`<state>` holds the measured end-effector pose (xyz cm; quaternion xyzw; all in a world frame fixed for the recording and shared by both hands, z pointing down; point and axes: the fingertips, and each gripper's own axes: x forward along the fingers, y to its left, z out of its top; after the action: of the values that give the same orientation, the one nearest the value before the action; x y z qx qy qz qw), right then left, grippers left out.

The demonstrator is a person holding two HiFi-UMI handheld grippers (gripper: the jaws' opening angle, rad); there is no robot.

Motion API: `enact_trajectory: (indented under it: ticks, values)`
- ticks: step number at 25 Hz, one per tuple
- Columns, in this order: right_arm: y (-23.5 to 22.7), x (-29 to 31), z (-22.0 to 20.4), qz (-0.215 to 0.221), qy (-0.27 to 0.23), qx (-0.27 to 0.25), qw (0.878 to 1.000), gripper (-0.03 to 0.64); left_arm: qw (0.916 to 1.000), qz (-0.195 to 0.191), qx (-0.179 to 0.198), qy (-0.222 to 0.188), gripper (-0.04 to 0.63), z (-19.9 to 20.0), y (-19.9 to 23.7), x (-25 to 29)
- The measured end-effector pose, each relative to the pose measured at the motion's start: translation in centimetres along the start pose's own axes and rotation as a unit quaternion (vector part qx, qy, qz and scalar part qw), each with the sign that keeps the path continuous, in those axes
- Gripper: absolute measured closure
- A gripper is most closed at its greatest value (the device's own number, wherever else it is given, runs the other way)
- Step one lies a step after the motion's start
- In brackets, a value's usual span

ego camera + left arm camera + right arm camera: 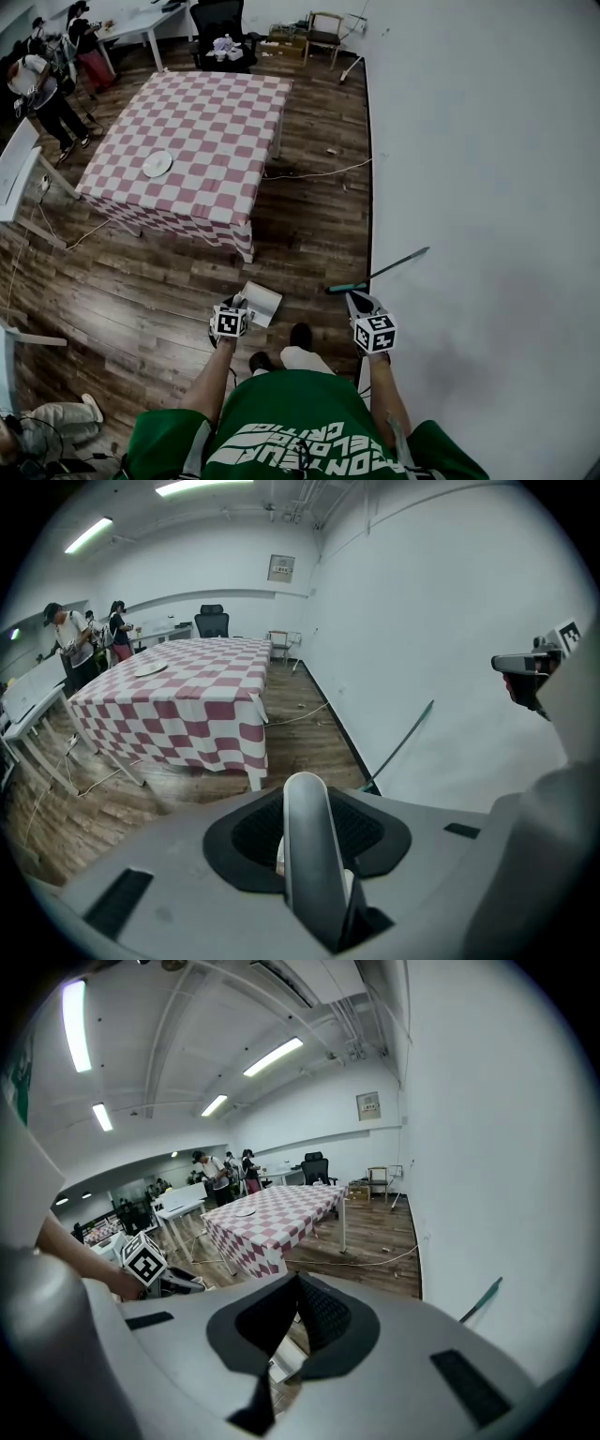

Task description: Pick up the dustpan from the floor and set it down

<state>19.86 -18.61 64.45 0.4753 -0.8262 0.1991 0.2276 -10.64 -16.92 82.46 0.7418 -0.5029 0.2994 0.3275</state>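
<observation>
Your left gripper has its fingers clamped on the dustpan. In the left gripper view the dustpan's rounded grey handle stands upright between the two dark pads, which sit against it on either side. From the head view, the pale pan hangs just ahead of that gripper, over the wooden floor and near the closest corner of the counter. You cannot tell from these views whether the pan's lower edge touches the boards.

Your right gripper is off to the right, close to the white wall. Its fingers are drawn together at the tips with nothing between them. The right gripper view shows the two dark pads meeting in a point, with only floor visible through the gap below.

A broom leans against the wall, with its head on the floor just ahead of your right gripper and its thin handle slanting up and away. It is apart from both grippers and from the dustpan.

The counter wears a red-and-white checked cloth and carries a single white plate near its left edge. Beyond its far end stands a black office chair. Several people stand by the desks at the far left.
</observation>
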Motion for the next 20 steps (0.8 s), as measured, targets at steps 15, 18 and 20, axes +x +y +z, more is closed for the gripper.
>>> enact_trajectory:
  ticks: [15,18,20]
  values:
    - [0.8,0.3,-0.8,-0.002,0.019,-0.008,1.000,0.609,0.9999,0.005,-0.013,0.006,0.468,-4.4,0.4,0.9]
    - [1.6,0.3,-0.9,-0.002,0.023,-0.014,1.000,0.609,0.9999,0.007,-0.010,0.003,0.468,-5.4,0.7,1.2]
    - [2.1,0.1,-1.1,-0.003,0.027,-0.017,0.999,0.609,0.9999,0.007,-0.010,0.003,0.468,-6.1,0.6,1.2]
